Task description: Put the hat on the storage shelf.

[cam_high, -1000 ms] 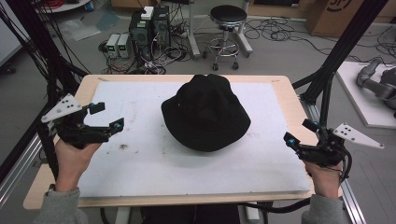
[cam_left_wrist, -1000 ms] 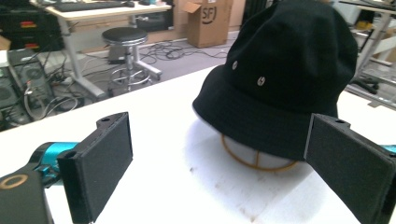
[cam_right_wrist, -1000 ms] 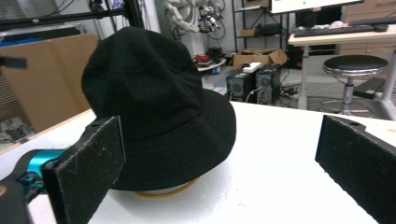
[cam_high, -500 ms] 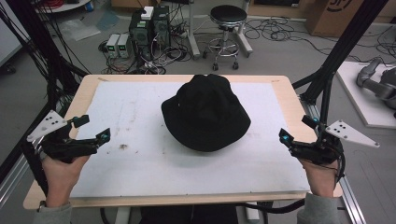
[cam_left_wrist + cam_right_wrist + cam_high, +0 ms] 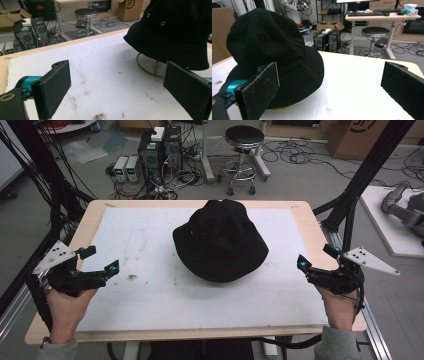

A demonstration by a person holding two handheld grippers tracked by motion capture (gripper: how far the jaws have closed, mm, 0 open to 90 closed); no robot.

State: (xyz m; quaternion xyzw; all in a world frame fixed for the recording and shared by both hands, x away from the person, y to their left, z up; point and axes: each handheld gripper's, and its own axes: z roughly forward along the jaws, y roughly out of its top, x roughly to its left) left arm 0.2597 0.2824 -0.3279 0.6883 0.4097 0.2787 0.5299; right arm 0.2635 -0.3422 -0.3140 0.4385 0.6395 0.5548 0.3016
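A black bucket hat [image 5: 220,240] sits near the middle of the white mat [image 5: 150,290] that covers the desk [image 5: 95,212], perched on a yellow wire stand [image 5: 147,66] whose ring peeks out under the brim. The left hand-held gripper [image 5: 97,262] hovers over the mat's left edge, jaws spread wide with nothing between them, well apart from the hat. The right hand-held gripper [image 5: 317,260] hangs by the mat's right edge, likewise wide open and empty.

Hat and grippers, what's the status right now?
Left gripper open, right gripper open, both empty. Black hat mid-table on a gold wire stand. Nothing between.
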